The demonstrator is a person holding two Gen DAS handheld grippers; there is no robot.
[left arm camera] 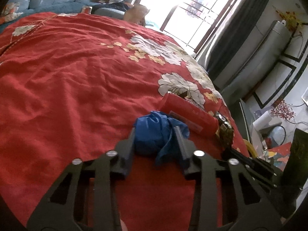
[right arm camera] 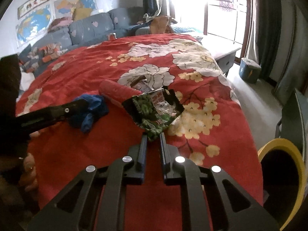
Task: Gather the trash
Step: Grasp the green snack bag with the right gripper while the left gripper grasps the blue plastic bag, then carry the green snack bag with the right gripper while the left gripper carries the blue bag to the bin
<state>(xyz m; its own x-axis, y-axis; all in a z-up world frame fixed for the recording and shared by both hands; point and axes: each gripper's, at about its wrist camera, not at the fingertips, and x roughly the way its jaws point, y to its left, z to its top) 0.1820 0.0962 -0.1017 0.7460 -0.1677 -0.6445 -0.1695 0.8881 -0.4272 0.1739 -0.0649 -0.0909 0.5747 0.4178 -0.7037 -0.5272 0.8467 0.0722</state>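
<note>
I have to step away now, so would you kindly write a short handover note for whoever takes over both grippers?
Left gripper: shut on the crumpled blue bag, which rests on the red bedspread.
Right gripper: shut on the near edge of the green snack wrapper.
Red packet lies loose between them; a small wrapper behind it.
Yellow-rimmed bin stands off the bed's right side.
Done: both pieces gripped. Left: carry them to the bin, then collect the rest.
</note>
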